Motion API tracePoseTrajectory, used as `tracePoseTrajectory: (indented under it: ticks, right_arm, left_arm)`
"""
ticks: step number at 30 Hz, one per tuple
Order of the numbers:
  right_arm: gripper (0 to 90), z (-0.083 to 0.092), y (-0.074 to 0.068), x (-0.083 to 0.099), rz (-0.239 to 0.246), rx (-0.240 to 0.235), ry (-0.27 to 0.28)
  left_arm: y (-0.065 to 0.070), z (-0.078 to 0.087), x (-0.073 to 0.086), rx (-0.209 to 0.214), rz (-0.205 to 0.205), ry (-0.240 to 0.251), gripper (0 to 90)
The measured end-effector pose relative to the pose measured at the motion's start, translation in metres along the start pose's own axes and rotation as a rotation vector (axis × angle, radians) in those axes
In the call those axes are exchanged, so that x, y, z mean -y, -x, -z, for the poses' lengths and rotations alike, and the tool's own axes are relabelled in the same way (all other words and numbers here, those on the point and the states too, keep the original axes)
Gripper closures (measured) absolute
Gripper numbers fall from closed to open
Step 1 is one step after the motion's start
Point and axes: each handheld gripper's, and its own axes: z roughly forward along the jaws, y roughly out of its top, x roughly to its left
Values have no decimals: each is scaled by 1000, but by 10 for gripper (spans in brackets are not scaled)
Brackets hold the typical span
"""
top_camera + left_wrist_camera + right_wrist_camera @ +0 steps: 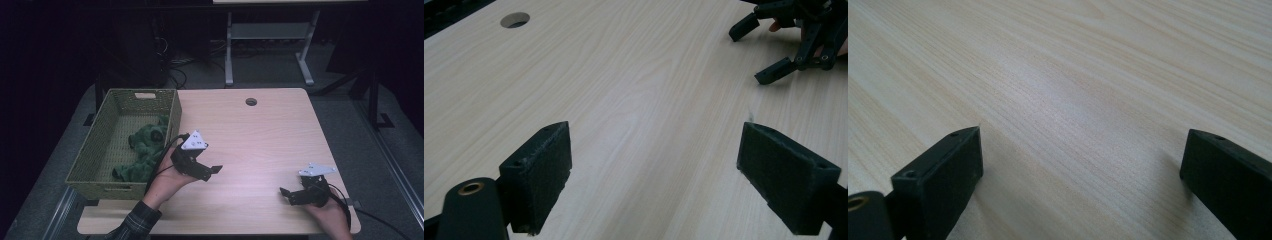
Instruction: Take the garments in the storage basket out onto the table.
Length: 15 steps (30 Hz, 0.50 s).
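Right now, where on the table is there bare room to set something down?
The far right half of the table, from the basket across to the right edge past the cable hole, is bare. So is the strip between the left gripper and right gripper. The left side is crowded: the basket holds a green cloth.

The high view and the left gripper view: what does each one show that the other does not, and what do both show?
High view alone: the woven green basket holding the dark green cloth, and the left gripper in the person's hand. Left gripper view alone: the textured pads of its own black fingers, spread wide apart. Both: the light wooden table, its round hole and the open right gripper.
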Motion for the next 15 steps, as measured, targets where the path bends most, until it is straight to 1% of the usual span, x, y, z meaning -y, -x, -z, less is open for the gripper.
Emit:
tracePoseTrajectory:
  ticks: [4, 9, 10, 11, 15]
  right_arm:
    - [32, 1, 1, 1, 7, -11, -1]
    - [32, 1, 1, 1, 8, -11, -1]
    - [32, 1, 1, 1, 8, -11, -1]
    - [32, 1, 1, 1, 8, -11, -1]
    - [32, 1, 1, 1, 9, -11, -1]
  left_arm:
    - [-5, 6, -6, -3, -3, 2, 137]
    - [-10, 10, -12, -3, 1, -1, 138]
    - [-14, 12, -15, 0, -12, -17, 138]
    - [-16, 13, -17, -3, -13, -20, 138]
    - [-24, 16, -22, 4, -6, -31, 138]
